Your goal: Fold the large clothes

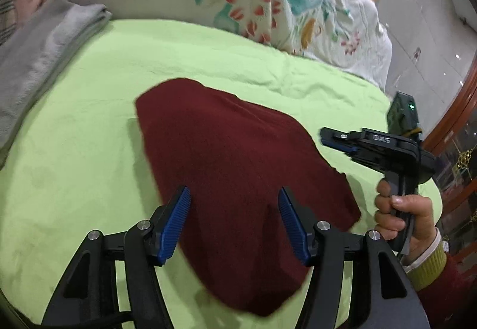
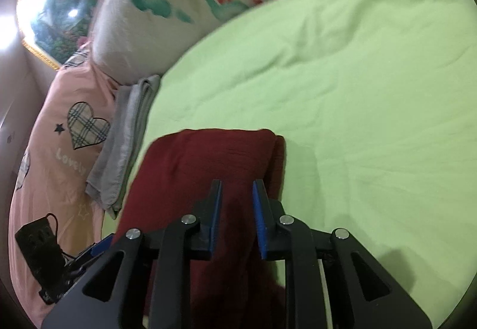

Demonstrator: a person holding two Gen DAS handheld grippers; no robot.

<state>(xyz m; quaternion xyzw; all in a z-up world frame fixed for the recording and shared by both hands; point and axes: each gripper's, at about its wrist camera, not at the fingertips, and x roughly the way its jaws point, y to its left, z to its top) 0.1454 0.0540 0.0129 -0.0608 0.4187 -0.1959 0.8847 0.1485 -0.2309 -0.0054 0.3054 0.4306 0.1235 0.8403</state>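
A dark red garment lies folded on the green bed sheet. My left gripper is open above its near part, with nothing between the blue pads. My right gripper shows in the left wrist view at the garment's right edge, held by a hand. In the right wrist view the right gripper is partly open over the garment, and the cloth lies under and between its fingers without being pinched.
A folded grey cloth lies at the sheet's left edge, also in the right wrist view. A floral quilt is piled at the back. A pink pillow and a black device lie beside the sheet.
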